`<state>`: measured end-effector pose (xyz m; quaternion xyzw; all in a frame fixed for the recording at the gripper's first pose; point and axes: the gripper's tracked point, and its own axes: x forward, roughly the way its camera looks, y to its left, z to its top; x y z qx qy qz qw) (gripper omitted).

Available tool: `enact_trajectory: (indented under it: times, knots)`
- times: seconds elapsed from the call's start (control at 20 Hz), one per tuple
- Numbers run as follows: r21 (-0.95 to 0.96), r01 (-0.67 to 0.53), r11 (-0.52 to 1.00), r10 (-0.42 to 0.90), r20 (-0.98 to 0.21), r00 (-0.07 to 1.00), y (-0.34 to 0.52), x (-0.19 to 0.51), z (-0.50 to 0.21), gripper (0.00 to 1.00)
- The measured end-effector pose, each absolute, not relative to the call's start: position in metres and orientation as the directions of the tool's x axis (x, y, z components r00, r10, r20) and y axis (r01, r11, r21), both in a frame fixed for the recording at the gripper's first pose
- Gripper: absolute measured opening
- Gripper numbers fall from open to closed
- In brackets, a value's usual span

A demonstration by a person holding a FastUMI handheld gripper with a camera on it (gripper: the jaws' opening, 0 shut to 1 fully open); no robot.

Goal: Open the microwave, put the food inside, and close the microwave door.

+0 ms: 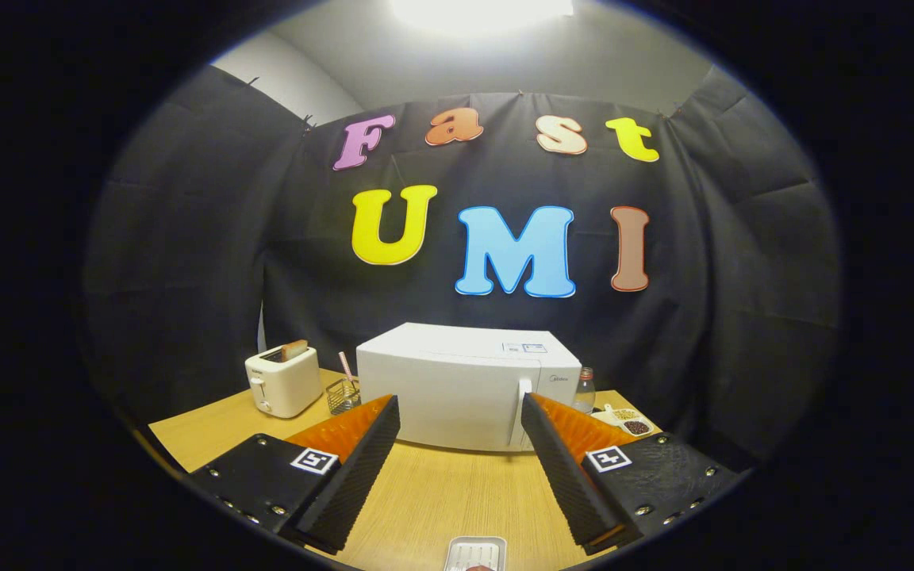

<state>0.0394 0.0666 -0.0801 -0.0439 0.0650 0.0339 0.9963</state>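
Two fingers of my gripper [457, 444] stand wide apart, holding nothing. At ten o'clock a toaster [283, 382] carries a slice of bread [294, 350]; beside it a wire basket [343, 395]. At twelve the microwave [461, 386] faces me, door shut, long axis crosswise. At six, between my fingers, a food tray [475, 553].

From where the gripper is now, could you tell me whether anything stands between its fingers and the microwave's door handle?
Nothing visible does. The open gripper faces the closed microwave, with only bare table between it and the handle.
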Motion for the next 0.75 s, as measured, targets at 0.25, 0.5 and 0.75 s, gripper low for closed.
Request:
enact_trajectory:
  times: [0.25,0.5,0.75]
  knots:
    - [-0.088,-0.074,0.993,0.063,-0.122,0.990,0.065,0.043,-0.077,0.98]
    - [-0.088,-0.075,0.993,0.065,-0.116,0.991,0.062,0.047,-0.077,0.98]
    - [-0.065,-0.065,0.996,0.058,-0.106,0.993,0.058,0.051,-0.076,0.98]
